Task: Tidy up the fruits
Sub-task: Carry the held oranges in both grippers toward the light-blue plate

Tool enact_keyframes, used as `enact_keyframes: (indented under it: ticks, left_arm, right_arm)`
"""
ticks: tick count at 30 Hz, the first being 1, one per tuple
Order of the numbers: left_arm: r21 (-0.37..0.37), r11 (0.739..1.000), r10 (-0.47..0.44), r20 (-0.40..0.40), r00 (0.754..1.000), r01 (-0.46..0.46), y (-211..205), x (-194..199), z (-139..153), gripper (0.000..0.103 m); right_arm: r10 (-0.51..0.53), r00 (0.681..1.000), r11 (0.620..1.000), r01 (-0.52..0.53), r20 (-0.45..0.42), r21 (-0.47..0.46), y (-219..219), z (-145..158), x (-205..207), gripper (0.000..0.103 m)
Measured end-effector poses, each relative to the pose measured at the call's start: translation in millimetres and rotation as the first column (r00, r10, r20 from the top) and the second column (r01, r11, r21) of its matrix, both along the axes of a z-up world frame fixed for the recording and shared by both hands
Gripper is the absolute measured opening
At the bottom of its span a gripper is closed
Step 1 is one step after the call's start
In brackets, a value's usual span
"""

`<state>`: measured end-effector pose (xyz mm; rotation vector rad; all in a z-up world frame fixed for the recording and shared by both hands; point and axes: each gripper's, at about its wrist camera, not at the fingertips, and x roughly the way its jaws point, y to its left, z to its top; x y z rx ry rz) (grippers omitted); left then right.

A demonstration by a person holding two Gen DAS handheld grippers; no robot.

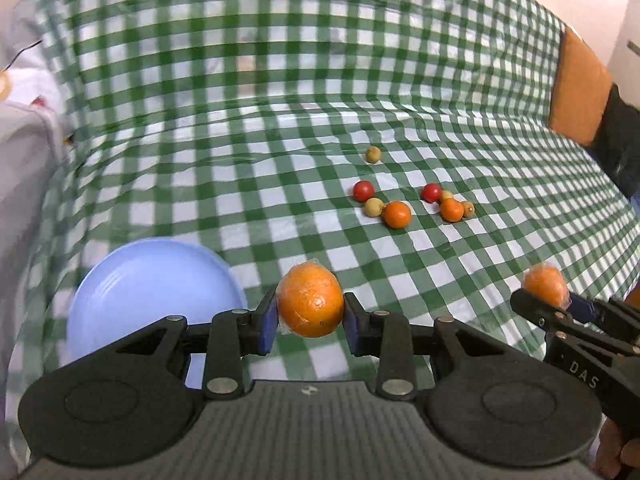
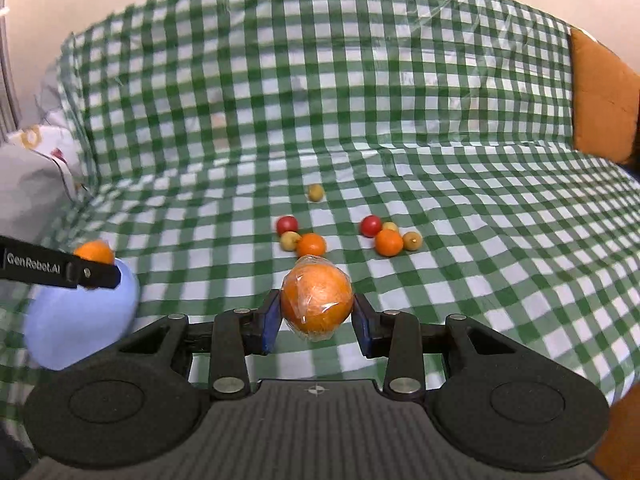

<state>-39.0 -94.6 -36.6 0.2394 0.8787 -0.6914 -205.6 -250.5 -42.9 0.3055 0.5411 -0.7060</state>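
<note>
Left gripper [image 1: 310,312]: clamped on a large film-wrapped orange [image 1: 311,300].
Right gripper [image 2: 316,312]: clamped on another wrapped orange [image 2: 317,302].
Pale blue round plastic plate [image 1: 120,280]: left of both, apparently empty.
Small loose fruits [image 2: 311,245]: ahead, unsorted.
Progress: early.

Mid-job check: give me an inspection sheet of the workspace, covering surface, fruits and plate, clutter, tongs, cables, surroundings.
Surface: green-and-white checked cloth, wrinkled, draped up the back.
Job's things: blue plate, nothing on it; loose on the cloth are two small oranges, two red fruits and four yellowish fruits, one lying apart behind the rest.
Clutter: nothing seen.
Tongs: left tongs shut on a plastic-wrapped orange beside the plate; right tongs shut on another wrapped orange.
Cables: nothing seen.
Surroundings: orange cushion at the right, patterned pale fabric at the left, plain wall behind.
</note>
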Motion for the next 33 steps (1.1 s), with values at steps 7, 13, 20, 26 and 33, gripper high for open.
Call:
enact_keyframes:
  ticks: [7, 13, 20, 26, 33]
  left_arm:
    - [-0.010, 0.997, 0.076, 0.007, 0.997, -0.076, 59, -22, 25, 0.037]
    - [-0.021, 0.995, 0.096, 0.005, 0.995, -0.096, 102, -46, 34, 0.038]
    - [-0.040, 0.992, 0.120, 0.012, 0.993, -0.119, 142, -72, 41, 0.038]
    - [-0.064, 0.987, 0.153, 0.024, 0.988, -0.151, 166, -83, 47, 0.038]
    - [-0.084, 0.981, 0.179, 0.021, 0.984, -0.176, 181, -83, 52, 0.038]
  right_arm:
    - [0.067, 0.997, 0.996, -0.069, 0.032, 0.065, 60, 21, -17, 0.039]
    - [0.134, 0.990, 0.988, -0.136, 0.034, 0.070, 116, 29, -27, 0.039]
    - [0.213, 0.976, 0.971, -0.216, 0.041, 0.098, 162, 32, -28, 0.039]
    - [0.280, 0.960, 0.960, -0.280, 0.022, 0.024, 187, 40, -24, 0.039]
    - [0.303, 0.953, 0.953, -0.303, 0.010, -0.001, 198, 43, -22, 0.039]
